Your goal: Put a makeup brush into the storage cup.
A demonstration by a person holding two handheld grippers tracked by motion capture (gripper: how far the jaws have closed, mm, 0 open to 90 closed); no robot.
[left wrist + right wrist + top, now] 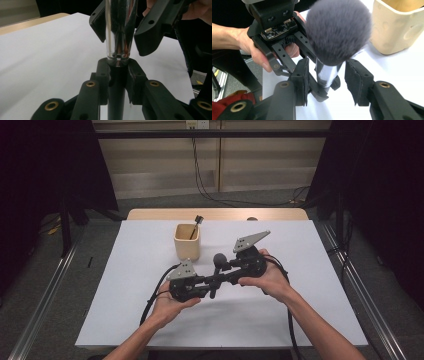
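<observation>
A makeup brush stands upright between both grippers, its fluffy grey head point(219, 260) point(338, 30) on top, a shiny silver ferrule point(117, 30) below and a black handle under that. My left gripper point(212, 282) point(117, 75) is shut on the black handle just under the ferrule. My right gripper point(223, 270) point(327, 80) reaches in from the opposite side. Its pads point(358, 80) flank the ferrule with a gap on each side, so it stands open. A beige cup point(187, 241) point(397, 27) stands just beyond, with a thin dark brush point(196, 224) leaning in it.
The white table top point(300, 310) spreads around both hands, with a wooden strip point(215, 214) at its far edge. Cables trail from the grippers toward the near edge. Dark curtains and metal floor rails flank the table.
</observation>
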